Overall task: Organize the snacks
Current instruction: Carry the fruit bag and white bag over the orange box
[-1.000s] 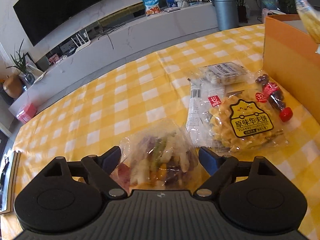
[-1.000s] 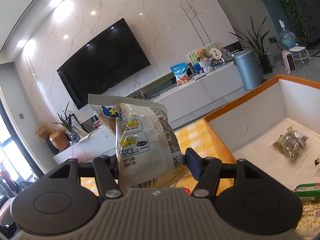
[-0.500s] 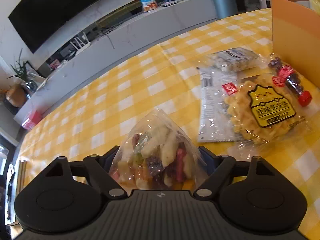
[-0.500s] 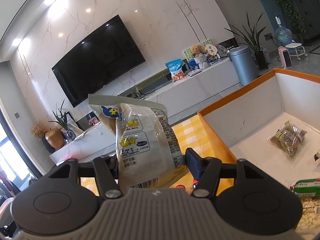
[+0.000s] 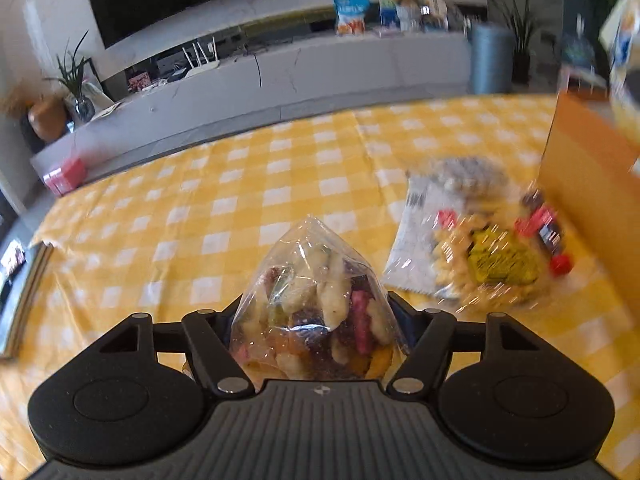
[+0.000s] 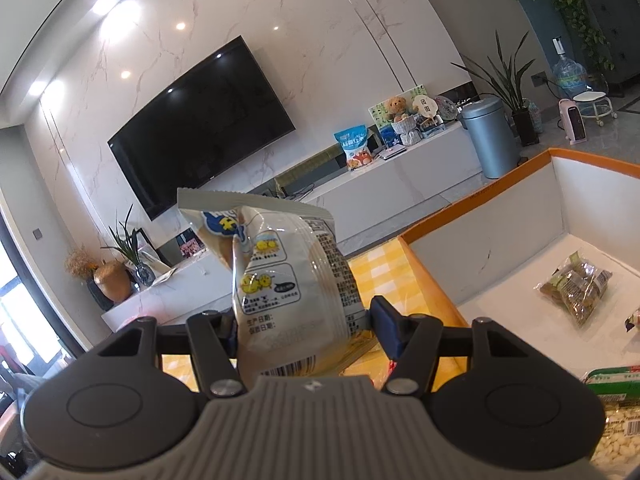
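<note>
A clear bag of mixed coloured snacks (image 5: 320, 292) stands up between the fingers of my left gripper (image 5: 316, 311). The jaws are closing and their pads press the bag's sides, just above the yellow checked tablecloth (image 5: 200, 220). My right gripper (image 6: 304, 316) is shut on a white snack packet (image 6: 280, 276) with yellow cartoon prints, held upright beside the left wall of the orange box (image 6: 480, 248). That packet (image 5: 624, 60) also shows blurred at the top right of the left wrist view, above the box (image 5: 588, 184).
On the cloth by the box lie a yellow waffle packet (image 5: 492, 268), a small red-capped bottle (image 5: 548, 236), a white packet (image 5: 412, 248) and a grey one (image 5: 464, 172). Inside the box are a brown nut bag (image 6: 576, 288) and a green-labelled bag (image 6: 616, 420).
The left jaws have narrowed onto the clear bag, squeezing it into a cone, and the left view has swung and risen. The right gripper and its packet have barely moved.
</note>
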